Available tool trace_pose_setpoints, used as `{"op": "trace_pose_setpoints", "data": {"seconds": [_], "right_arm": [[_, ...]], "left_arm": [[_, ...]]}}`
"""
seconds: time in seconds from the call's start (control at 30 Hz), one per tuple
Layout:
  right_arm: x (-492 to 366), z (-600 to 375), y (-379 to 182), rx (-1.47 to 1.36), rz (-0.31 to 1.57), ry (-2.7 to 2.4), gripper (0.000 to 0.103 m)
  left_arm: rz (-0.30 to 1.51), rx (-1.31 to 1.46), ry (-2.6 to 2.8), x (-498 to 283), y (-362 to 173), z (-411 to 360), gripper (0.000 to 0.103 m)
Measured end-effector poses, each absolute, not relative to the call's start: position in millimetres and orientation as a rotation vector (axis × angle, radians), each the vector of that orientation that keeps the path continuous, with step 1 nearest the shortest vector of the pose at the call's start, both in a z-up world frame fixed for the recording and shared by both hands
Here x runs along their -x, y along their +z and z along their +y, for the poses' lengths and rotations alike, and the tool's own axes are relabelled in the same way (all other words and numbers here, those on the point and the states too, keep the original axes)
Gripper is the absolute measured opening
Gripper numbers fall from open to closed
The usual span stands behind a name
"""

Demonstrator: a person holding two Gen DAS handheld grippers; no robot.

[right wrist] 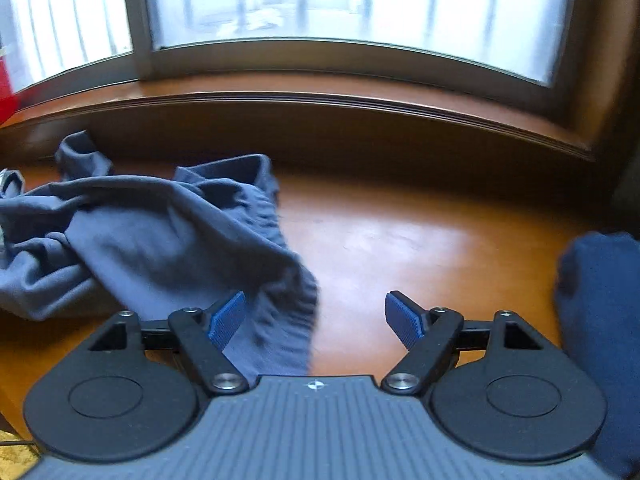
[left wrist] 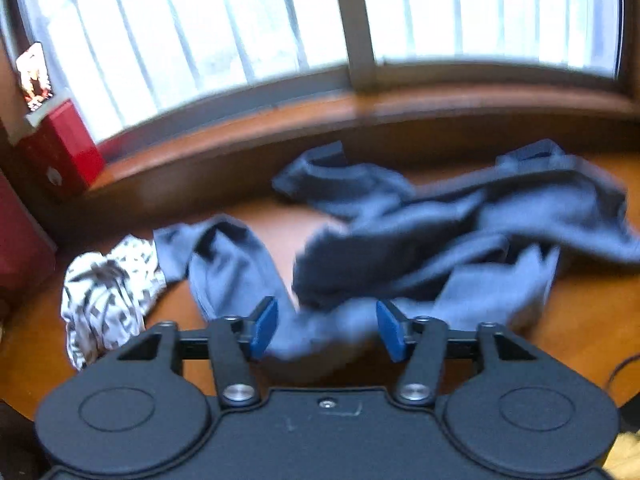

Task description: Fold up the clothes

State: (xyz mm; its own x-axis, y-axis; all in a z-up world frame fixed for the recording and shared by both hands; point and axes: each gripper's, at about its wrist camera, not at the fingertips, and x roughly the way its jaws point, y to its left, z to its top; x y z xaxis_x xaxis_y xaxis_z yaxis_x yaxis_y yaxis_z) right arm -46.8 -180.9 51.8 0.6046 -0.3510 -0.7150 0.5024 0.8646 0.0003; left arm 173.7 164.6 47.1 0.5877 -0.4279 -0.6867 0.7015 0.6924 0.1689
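Observation:
A crumpled grey-blue garment lies spread over the wooden table, blurred in the left wrist view. My left gripper is open, its blue pads on either side of a fold of this cloth at the near edge. In the right wrist view the same garment lies to the left, with a ribbed hem reaching between the jaws. My right gripper is open, the hem next to its left pad, bare table under the right pad.
A white patterned cloth lies bunched at the table's left. A red box stands on the window sill at the far left. A dark blue cloth sits at the right edge. The sill runs along the table's far side.

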Motion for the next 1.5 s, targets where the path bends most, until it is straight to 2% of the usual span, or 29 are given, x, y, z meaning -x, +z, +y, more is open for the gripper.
{"op": "trace_pose_setpoints", "data": {"seconds": [0.13,0.27,0.53,0.57,0.6,0.63,0.67,0.7,0.73,0.8,0.9,1.0,1.1,1.17,1.23,1.27,1.3,1.33,1.37,1.5], "right_arm": [[12.2,-183.7,34.9,-0.205,0.812,-0.458,0.08],[-3.0,-187.1,33.8,-0.22,0.828,-0.432,0.08],[-24.0,-186.0,29.6,-0.244,0.905,-0.42,0.08],[-26.0,-185.3,27.5,-0.238,0.915,-0.428,0.074],[-28.0,-184.7,25.3,-0.231,0.926,-0.436,0.065],[-31.6,-183.3,24.0,-0.214,0.931,-0.448,0.026],[-33.8,-185.6,27.1,-0.236,0.92,-0.459,0.012],[-35.9,-187.9,30.2,-0.258,0.908,-0.47,0.012],[-40.0,-189.6,41.1,-0.231,0.869,-0.492,0.01],[-48.7,-191.9,70.2,-0.148,0.779,-0.538,0.01],[-46.4,-194.8,152.8,-0.055,0.541,-0.611,0.009],[-17.1,-186.5,229.1,0.042,0.354,-0.656,0.009],[22.0,-173.5,271.4,0.157,0.279,-0.71,0.009],[51.1,-170.9,272.3,0.19,0.311,-0.754,0.01],[75.3,-178.8,245.4,0.167,0.423,-0.804,0.01],[87.4,-182.7,231.9,0.155,0.478,-0.829,0.013],[96.7,-190.4,207.0,0.138,0.58,-0.856,0.017],[105.4,-200.0,177.2,0.116,0.695,-0.892,0.036],[114.4,-210.8,141.2,0.087,0.833,-0.939,0.048],[104.5,-180.7,132.1,0.1,0.828,-0.853,0.047]], "left_arm": [[0.576,-0.482,-0.715,-171.0,62.3,156.9,0.072],[0.571,-0.611,-0.735,-188.7,28.3,122.2,0.073],[0.712,-0.63,-0.82,-263.1,-42.7,70.2,0.071],[0.712,-0.635,-0.823,-270.4,-49.3,64.9,0.067],[0.714,-0.634,-0.83,-275.5,-52.3,60.3,0.049],[0.726,-0.621,-0.842,-281.8,-52.8,55.3,0.039],[0.731,-0.604,-0.852,-288.3,-50.9,50.2,0.035],[0.719,-0.577,-0.857,-295.4,-42.6,45.4,0.022],[0.706,-0.55,-0.862,-302.6,-34.4,40.6,0.019],[0.651,-0.498,-0.862,-315.6,-8.2,33.6,0.018],[0.459,-0.393,-0.87,-313.4,64.6,40.0,0.018],[0.27,-0.324,-0.913,-280.9,127.2,64.0,0.019],[0.223,-0.285,-1.014,-235.9,154.7,91.3,0.024],[0.293,-0.3,-1.101,-203.4,145.9,101.4,0.029],[0.446,-0.337,-1.21,-173.4,115.4,104.1,0.038],[0.533,-0.361,-1.258,-159.5,96.6,104.1,0.043],[0.614,-0.392,-1.283,-149.0,75.7,102.8,0.052],[0.696,-0.428,-1.295,-138.8,53.7,101.3,0.054],[0.772,-0.47,-1.273,-130.8,31.0,99.7,0.053],[0.906,-0.493,-1.117,-133.2,-8.4,109.5,0.053]]}}
